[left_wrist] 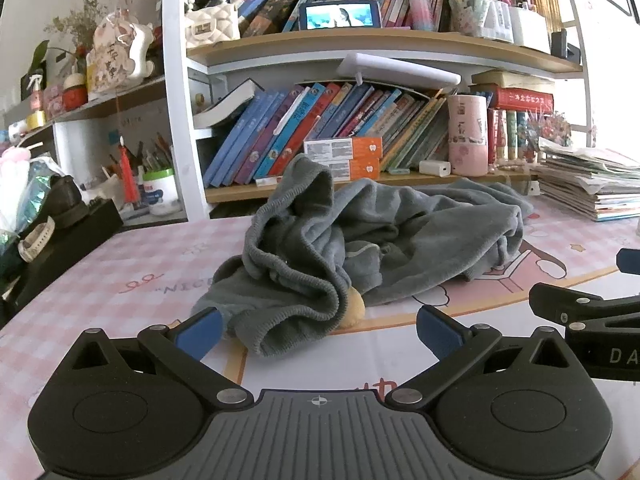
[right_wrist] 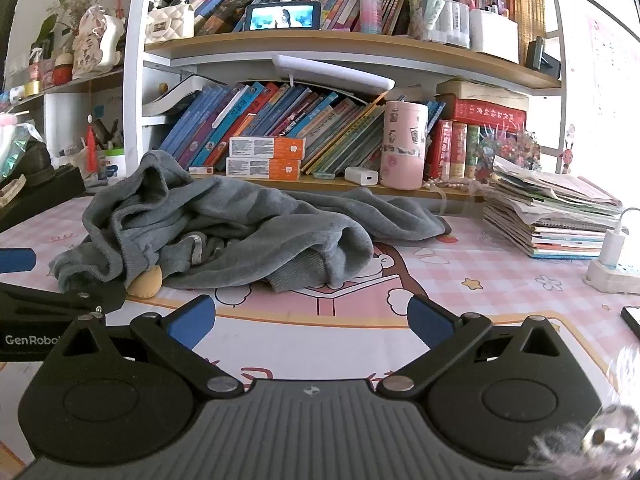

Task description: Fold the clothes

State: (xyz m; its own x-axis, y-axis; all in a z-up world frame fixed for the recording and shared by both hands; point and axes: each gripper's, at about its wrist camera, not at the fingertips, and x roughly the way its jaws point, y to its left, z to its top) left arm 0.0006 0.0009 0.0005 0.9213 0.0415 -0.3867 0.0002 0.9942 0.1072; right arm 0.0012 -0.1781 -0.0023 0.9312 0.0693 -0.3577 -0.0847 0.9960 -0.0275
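A crumpled grey garment (left_wrist: 360, 236) lies in a heap on the pink checked table mat (left_wrist: 120, 276). It also shows in the right wrist view (right_wrist: 224, 228). A small tan patch (left_wrist: 354, 304) shows under its near edge. My left gripper (left_wrist: 320, 332) is open and empty, just short of the garment's ribbed near hem. My right gripper (right_wrist: 312, 320) is open and empty, a little in front of the garment's right part. The right gripper shows at the right edge of the left wrist view (left_wrist: 592, 312).
A bookshelf (left_wrist: 380, 48) full of books stands behind the table. A stack of magazines (right_wrist: 556, 216) lies at the right, with a white power strip (right_wrist: 612, 272) in front of it. A black box (left_wrist: 60, 248) sits at the left edge.
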